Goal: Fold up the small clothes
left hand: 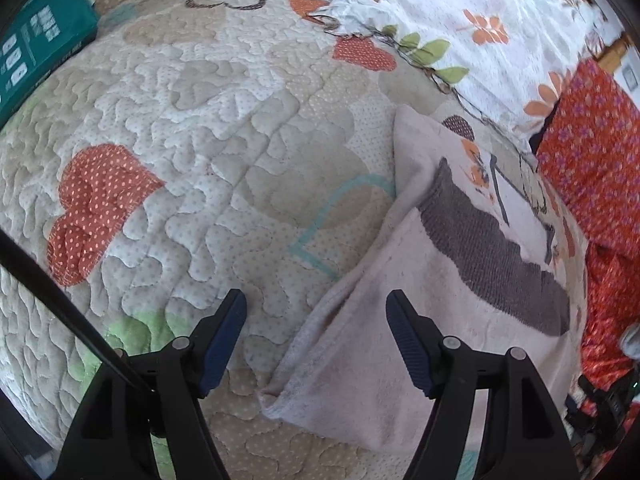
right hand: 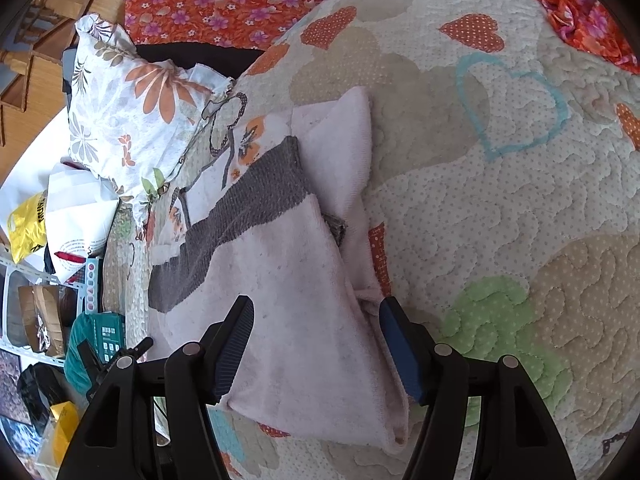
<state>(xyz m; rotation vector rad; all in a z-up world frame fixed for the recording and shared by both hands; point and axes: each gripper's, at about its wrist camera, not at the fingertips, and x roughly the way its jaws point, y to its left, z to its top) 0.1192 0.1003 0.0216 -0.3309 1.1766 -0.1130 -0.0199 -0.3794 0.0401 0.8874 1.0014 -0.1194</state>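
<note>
A small pale pink garment [left hand: 372, 340] with a dark grey knitted band [left hand: 480, 248] lies partly folded on a quilted bedspread [left hand: 192, 128]. In the left wrist view my left gripper [left hand: 316, 312] is open, just above the garment's left edge, holding nothing. In the right wrist view the same garment [right hand: 296, 312] lies under my right gripper [right hand: 316, 320], with its grey band [right hand: 240, 224] to the left. The right gripper is open, its fingers on either side of the folded cloth and not closed on it.
A floral pillow [left hand: 472, 20] lies at the head of the bed, also in the right wrist view [right hand: 132, 112]. Red flowered cloth [left hand: 600, 152] lies beside the garment. A teal box [left hand: 36, 44] sits at the quilt's far left. Bags and clutter [right hand: 60, 240] fill the floor beside the bed.
</note>
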